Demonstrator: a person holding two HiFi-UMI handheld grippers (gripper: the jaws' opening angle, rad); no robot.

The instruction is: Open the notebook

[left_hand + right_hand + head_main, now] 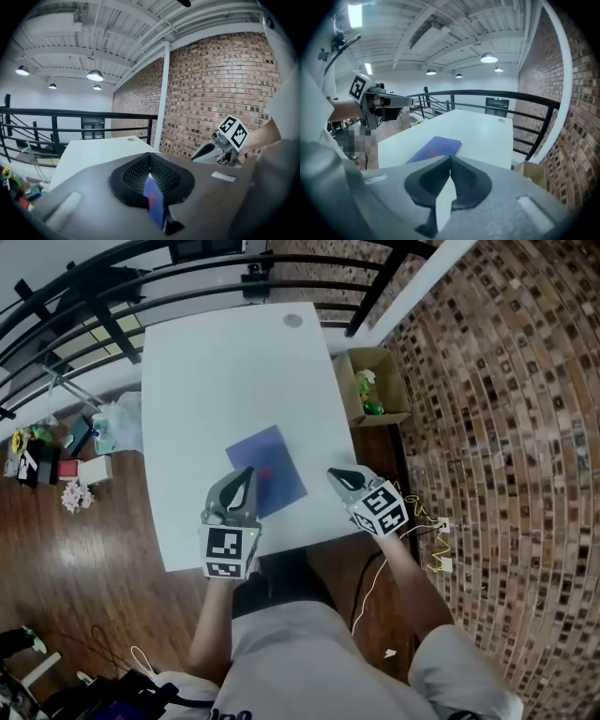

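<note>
The notebook (267, 465) lies flat and closed on the white table (216, 362). It is on the part of the table closest to the person. Its cover is blue, a bit purple, with a small red mark near the middle. It sits at a slant, so its corners point at the table's edges. The cover looks smooth and is down all the way. In the right gripper view the notebook (436, 147) looks thin, with one long edge facing the camera.

The left gripper (247, 472) has its jaws closed, tip to tip, with nothing between them. From the head view its tips are over the near left side of the notebook. The right gripper view shows the left gripper (405, 99) up in the air, not touching the table. In the left gripper view, a strip of the blue cover (154, 199) and its red mark shows through the gap behind the closed tips (150, 157).

The right gripper (334, 473) is closed too, tips together, holding nothing (450, 161). It is just to the right of the notebook and apart from it. Only white table shows through its gap.

A cardboard box (349, 390) stands on the floor past the table's right side.
</note>
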